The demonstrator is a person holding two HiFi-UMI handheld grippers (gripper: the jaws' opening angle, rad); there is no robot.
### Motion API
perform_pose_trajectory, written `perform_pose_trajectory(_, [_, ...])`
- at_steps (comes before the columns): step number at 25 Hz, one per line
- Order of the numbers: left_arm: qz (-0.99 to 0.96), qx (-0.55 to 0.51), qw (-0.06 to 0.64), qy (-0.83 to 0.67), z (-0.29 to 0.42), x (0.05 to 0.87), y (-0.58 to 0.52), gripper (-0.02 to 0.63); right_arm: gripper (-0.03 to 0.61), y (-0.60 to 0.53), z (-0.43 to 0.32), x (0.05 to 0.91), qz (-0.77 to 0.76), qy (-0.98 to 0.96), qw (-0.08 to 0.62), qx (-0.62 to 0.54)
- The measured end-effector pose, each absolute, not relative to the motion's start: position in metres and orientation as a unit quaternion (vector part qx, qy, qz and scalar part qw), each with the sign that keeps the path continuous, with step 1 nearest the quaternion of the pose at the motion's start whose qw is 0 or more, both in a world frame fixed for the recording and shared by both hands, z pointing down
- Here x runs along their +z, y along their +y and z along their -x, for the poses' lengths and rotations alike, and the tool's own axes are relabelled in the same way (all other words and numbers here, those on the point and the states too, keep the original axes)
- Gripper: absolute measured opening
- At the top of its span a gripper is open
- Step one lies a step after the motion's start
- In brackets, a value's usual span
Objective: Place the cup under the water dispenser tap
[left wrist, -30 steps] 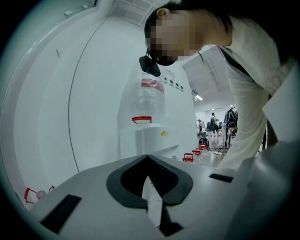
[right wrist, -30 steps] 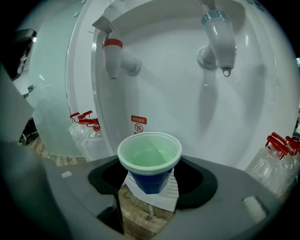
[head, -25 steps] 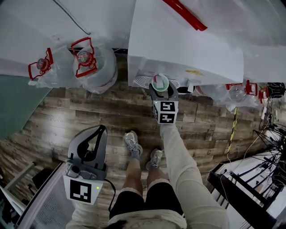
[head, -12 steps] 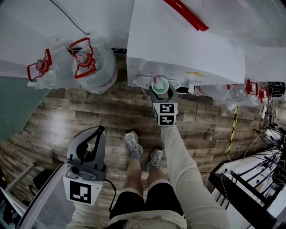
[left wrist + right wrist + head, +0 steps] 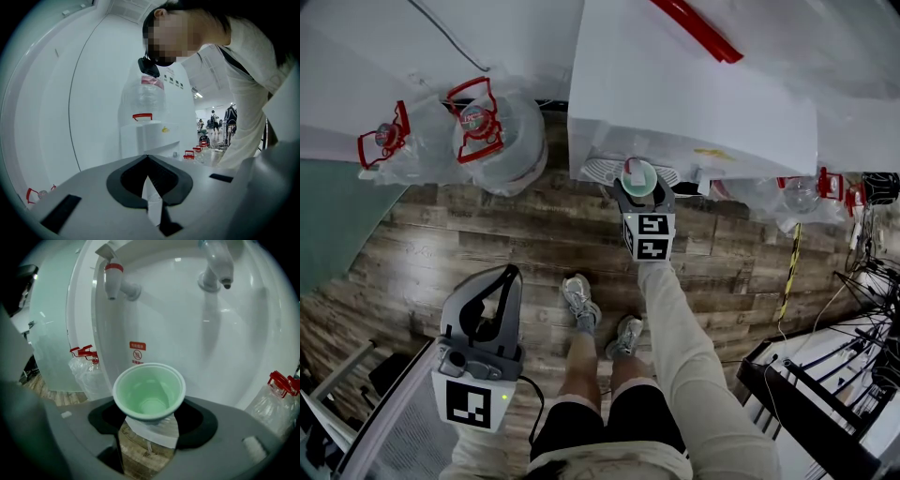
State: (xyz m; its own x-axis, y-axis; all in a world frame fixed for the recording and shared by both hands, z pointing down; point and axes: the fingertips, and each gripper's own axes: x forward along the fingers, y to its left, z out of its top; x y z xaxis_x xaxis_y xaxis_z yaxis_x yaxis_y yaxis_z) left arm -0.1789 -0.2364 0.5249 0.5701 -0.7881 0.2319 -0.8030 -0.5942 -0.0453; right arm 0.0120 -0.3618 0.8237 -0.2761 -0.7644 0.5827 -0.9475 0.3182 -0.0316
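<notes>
Cup (image 5: 149,392) upright, mouth up, in right gripper (image 5: 150,422)

This looks like a large work hall, perhaps a lab or an office, not a home. A white water dispenser (image 5: 694,103) stands on a wood-pattern floor (image 5: 487,248), with spare water bottles (image 5: 492,131) in plastic wrap beside it. At the near right lie cables (image 5: 862,309) and a black metal frame (image 5: 806,403). Far behind, people (image 5: 213,123) stand in an open room.
</notes>
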Motion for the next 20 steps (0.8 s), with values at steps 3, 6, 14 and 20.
perform_pose_trajectory(3, [-0.885, 0.112, 0.032, -0.451, 0.178, 0.524, -0.236, 0.005, 0.310, -0.360, -0.015, 0.829, -0.551, -0.770, 0.251, 0.203])
perform_pose_trajectory(6, [-0.886, 0.110, 0.032, -0.450, 0.175, 0.524, -0.234, 0.005, 0.310, -0.360, -0.015, 0.829, -0.548, -0.772, 0.247, 0.207])
perform_pose_trajectory(14, [-0.888, 0.115, 0.031, -0.444, 0.168, 0.524, -0.228, 0.005, 0.337, -0.356, -0.015, 0.829, -0.538, -0.777, 0.246, 0.218])
perform_pose_trajectory(20, [-0.888, 0.115, 0.029, -0.445, 0.167, 0.524, -0.227, 0.005, 0.348, -0.352, -0.014, 0.831, -0.535, -0.779, 0.242, 0.222])
